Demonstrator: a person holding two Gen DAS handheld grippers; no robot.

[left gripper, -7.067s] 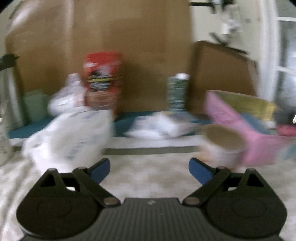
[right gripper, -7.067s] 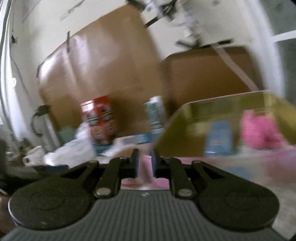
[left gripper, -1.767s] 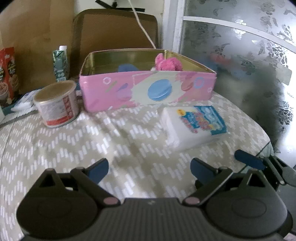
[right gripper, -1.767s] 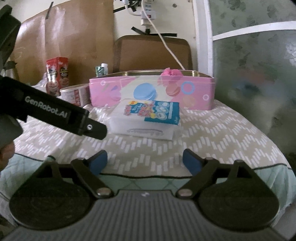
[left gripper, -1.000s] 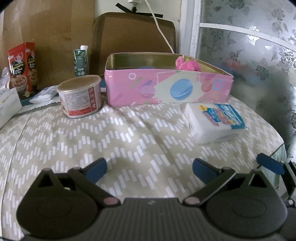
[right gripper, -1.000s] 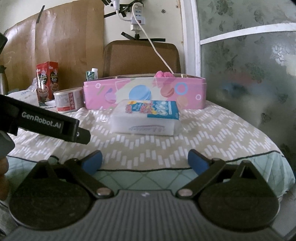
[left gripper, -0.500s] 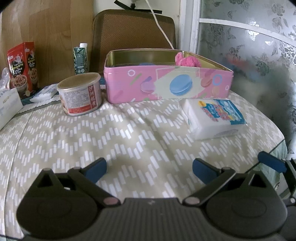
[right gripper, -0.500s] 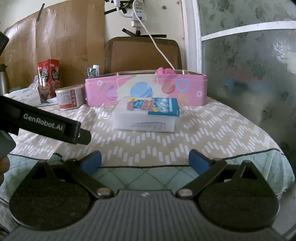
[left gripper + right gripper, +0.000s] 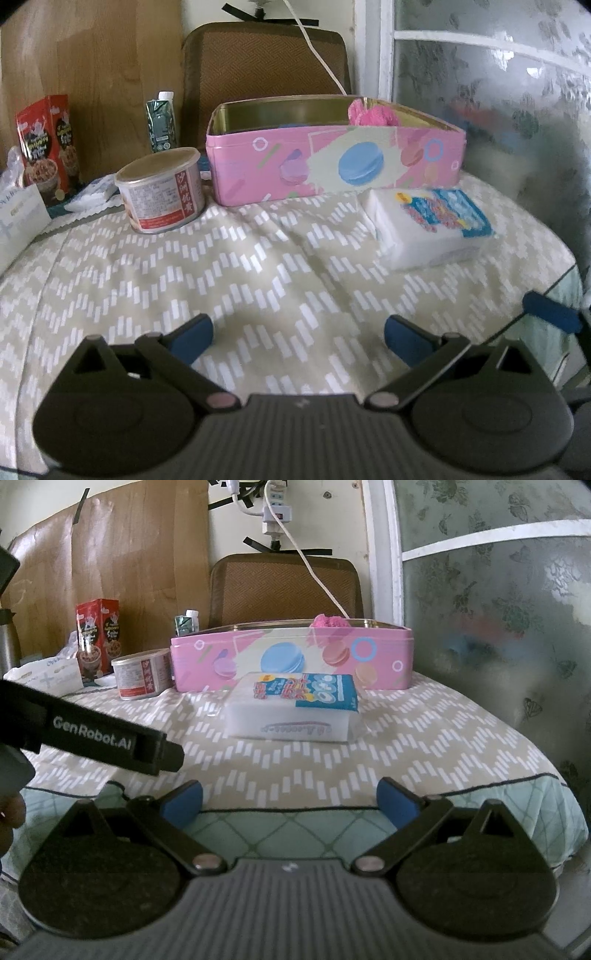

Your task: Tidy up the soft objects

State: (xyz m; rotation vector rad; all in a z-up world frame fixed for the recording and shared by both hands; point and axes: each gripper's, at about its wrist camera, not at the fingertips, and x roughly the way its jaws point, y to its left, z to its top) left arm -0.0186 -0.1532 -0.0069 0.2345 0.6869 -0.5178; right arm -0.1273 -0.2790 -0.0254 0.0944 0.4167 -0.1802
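A white tissue pack (image 9: 428,230) with a blue printed top lies on the patterned table cover, in front of an open pink tin box (image 9: 332,166). A pink fluffy thing (image 9: 371,112) sits inside the box at its right end. My left gripper (image 9: 297,339) is open and empty, low over the cover, short of the pack. My right gripper (image 9: 290,801) is open and empty near the table's front edge, facing the tissue pack (image 9: 295,710) and the box (image 9: 291,661).
A round can (image 9: 160,194) stands left of the box. A red carton (image 9: 46,147), a small green carton (image 9: 160,123) and white bags stand at the back left. A frosted glass door (image 9: 498,609) is on the right. The left gripper's body (image 9: 92,734) crosses the right wrist view.
Both grippers have shifted slightly; the view has settled on the table with the tissue pack ahead. Both stay open. The objects have not moved.
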